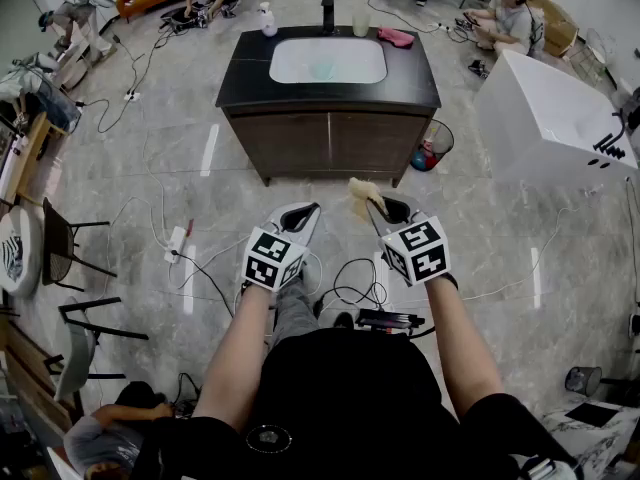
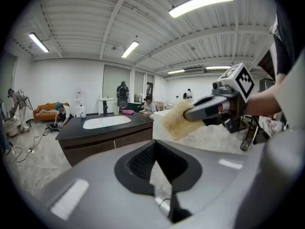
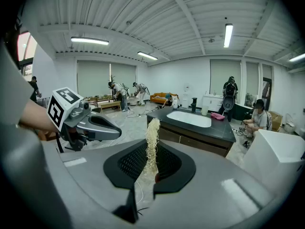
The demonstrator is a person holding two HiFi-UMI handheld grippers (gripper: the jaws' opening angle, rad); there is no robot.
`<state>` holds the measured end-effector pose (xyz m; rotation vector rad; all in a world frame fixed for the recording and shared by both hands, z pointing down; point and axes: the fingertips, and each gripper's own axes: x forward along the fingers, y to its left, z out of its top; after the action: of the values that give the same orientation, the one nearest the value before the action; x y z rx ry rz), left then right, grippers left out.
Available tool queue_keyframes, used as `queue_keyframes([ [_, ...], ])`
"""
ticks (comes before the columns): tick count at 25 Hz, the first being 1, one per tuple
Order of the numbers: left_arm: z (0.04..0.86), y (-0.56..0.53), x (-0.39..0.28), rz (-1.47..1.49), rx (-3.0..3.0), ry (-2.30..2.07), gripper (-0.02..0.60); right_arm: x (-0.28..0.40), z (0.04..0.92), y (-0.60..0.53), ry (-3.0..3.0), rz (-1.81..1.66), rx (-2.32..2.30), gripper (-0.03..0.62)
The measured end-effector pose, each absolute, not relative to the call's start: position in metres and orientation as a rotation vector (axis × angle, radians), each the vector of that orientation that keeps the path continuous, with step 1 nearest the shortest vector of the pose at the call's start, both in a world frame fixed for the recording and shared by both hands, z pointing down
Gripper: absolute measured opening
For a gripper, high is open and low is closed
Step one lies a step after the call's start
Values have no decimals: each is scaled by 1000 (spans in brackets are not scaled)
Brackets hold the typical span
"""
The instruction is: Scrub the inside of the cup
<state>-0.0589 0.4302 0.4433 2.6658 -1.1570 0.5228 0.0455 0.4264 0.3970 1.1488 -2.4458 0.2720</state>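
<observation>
A pale translucent cup (image 1: 360,23) stands at the back of the dark vanity counter (image 1: 250,78), right of the black faucet (image 1: 327,13) and behind the white sink (image 1: 327,60). It also shows small and far in the left gripper view as the cup (image 2: 116,109) and in the right gripper view as the cup (image 3: 205,110). My right gripper (image 1: 385,208) (image 3: 151,166) is shut on a straw-coloured loofah scrubber (image 1: 362,192) (image 3: 152,140) that sticks up past its jaws. My left gripper (image 1: 300,211) (image 2: 156,151) is shut with nothing in it. Both hang over the floor, well short of the vanity.
A pink cloth (image 1: 395,37) and a soap bottle (image 1: 268,20) lie on the counter. A white bathtub (image 1: 550,118) stands at right, with a bin (image 1: 433,145) beside the vanity. Cables (image 1: 350,293) and a power strip (image 1: 177,241) lie on the floor near my feet. Chairs (image 1: 70,248) stand at left.
</observation>
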Motion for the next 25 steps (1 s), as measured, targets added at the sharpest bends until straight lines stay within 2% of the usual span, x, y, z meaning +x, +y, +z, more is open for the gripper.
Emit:
queue_keyframes([
  [25, 452, 437, -59, 536, 2643, -1140, 0, 53, 402, 436, -2446, 316, 1165, 41],
])
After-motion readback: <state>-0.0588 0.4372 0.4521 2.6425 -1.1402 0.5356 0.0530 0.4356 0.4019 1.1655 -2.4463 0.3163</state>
